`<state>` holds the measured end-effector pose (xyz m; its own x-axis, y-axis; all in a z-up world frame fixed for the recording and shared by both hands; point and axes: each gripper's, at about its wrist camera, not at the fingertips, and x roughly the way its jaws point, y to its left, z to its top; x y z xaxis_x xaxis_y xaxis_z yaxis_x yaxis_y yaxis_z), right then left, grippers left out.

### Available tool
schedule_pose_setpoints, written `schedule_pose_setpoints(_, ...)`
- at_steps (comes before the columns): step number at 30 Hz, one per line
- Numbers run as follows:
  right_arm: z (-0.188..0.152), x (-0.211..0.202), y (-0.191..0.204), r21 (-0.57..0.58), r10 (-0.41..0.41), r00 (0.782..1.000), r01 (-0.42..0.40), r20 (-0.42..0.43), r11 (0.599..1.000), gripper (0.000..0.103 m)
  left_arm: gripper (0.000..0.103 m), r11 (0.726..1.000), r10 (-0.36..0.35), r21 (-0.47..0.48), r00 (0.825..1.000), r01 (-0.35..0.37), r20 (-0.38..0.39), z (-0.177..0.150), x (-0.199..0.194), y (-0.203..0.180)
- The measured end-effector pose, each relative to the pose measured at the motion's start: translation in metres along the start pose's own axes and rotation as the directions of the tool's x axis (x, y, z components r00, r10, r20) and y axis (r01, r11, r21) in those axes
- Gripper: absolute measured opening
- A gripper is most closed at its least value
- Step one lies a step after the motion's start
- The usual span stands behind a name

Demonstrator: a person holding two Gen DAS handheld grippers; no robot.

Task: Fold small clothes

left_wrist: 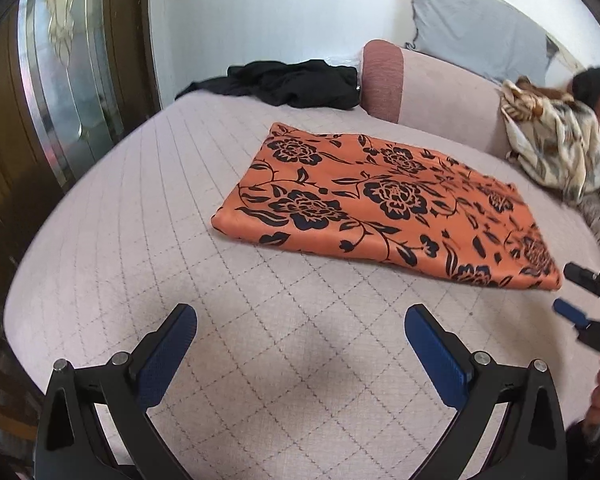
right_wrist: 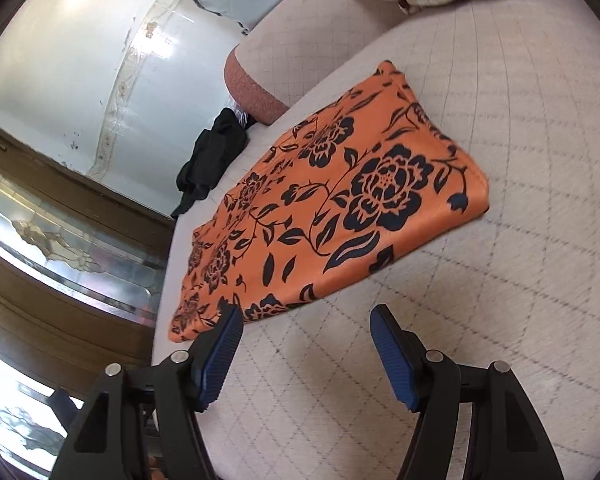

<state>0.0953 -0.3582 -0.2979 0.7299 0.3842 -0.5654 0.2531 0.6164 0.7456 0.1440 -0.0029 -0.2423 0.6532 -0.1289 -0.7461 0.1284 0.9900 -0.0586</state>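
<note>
An orange garment with a black flower print [left_wrist: 384, 204] lies folded flat as a long rectangle on the quilted pale bed cover [left_wrist: 148, 208]; the right wrist view shows the same garment [right_wrist: 332, 200] running away from me. My left gripper [left_wrist: 300, 316] hangs open over bare cover, short of the garment's near long edge, nothing between its blue pads. My right gripper [right_wrist: 306, 316] is open too, its left pad at the garment's near end; it also shows as the right gripper [left_wrist: 572, 292] at the garment's right corner.
A crumpled black garment [left_wrist: 292, 82] lies at the far edge by a pink bolster [left_wrist: 384, 80]. A grey pillow [left_wrist: 476, 28] and a cream patterned cloth [left_wrist: 556, 148] sit at the back right. A wooden cabinet with glass doors [left_wrist: 60, 92] stands close on the left.
</note>
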Motion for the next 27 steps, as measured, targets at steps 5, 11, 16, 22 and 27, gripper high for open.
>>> schedule_pose_setpoints(5,0.007,0.004,-0.016,0.133,0.101,0.995,-0.099,-0.005,0.986,0.070,0.103,0.997,-0.056,-0.062,0.998,0.053,-0.041,0.016,0.009,0.015)
schedule_pose_setpoints(11,0.013,0.012,-0.037,0.272,0.152,0.988,-0.146,0.000,0.951,0.071,0.103,0.965,-0.155,-0.229,0.984,0.130,-0.091,0.028,0.035,0.036)
schedule_pose_setpoints(16,0.014,0.015,-0.047,0.341,0.171,0.985,-0.162,0.004,0.926,0.071,0.077,0.909,-0.253,-0.367,0.961,0.198,-0.109,0.037,0.066,0.047)
schedule_pose_setpoints(22,0.016,0.025,-0.055,0.377,0.153,0.988,-0.135,-0.020,0.916,0.071,0.066,0.830,-0.324,-0.516,0.935,0.210,-0.141,0.047,0.108,0.057)
schedule_pose_setpoints(27,0.025,0.030,-0.063,0.418,0.154,0.988,-0.133,-0.017,0.899,0.071,0.070,0.768,-0.352,-0.603,0.928,0.214,-0.119,0.056,0.129,0.062)
